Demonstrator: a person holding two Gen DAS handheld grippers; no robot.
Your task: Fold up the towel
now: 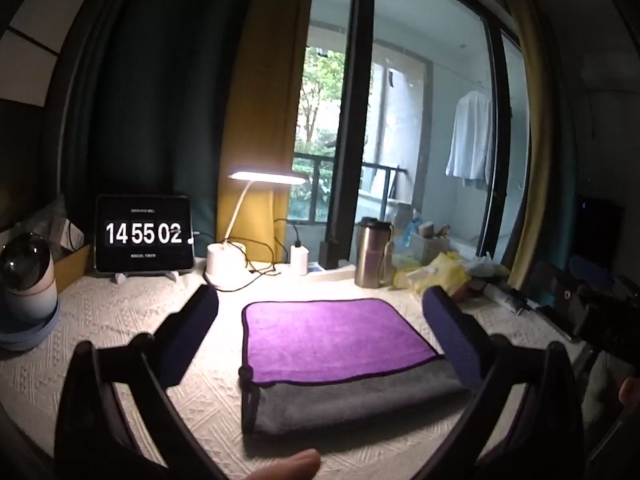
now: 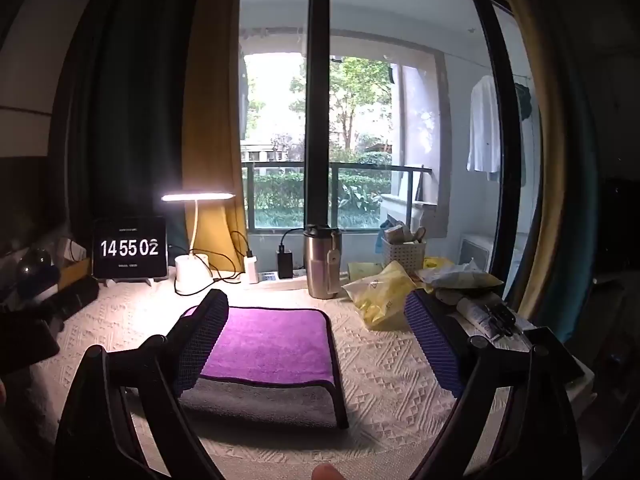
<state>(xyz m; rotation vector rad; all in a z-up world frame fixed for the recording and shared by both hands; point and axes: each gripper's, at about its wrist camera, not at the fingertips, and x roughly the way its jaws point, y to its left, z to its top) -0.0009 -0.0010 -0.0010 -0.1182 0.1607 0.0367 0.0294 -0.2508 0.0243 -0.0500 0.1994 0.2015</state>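
- Purple on top and grey beneath, the towel (image 1: 340, 344) lies folded on the desk (image 1: 132, 320), its purple layer stopping short so a grey band shows along the near edge.
- Left fingers (image 1: 320, 336) hang above the desk, spread wide and holding nothing; the towel sits between their two pads (image 1: 192, 328) in the left wrist view, untouched.
- Right fingers (image 2: 316, 340) are likewise spread and empty, raised over the desk; from that side the towel (image 2: 272, 348) lies toward the left pad (image 2: 202, 344), which hides its left edge.
- Bare cream textured cloth surrounds the towel on the left, the right and the near side, so both hands have open room there.
- Toward the window the way is crowded: a lit white lamp (image 1: 226, 258), a tablet clock (image 1: 144, 234), a steel tumbler (image 1: 372, 254) and yellow bags (image 2: 380, 292) stand behind the far hem.
- Towel hems run square to the desk, dark-piped edges straight; its longer side seems to run left to right, though the lens bends it too much to be sure.
- At the near left corner a small dark loop (image 1: 246, 374) sticks out.
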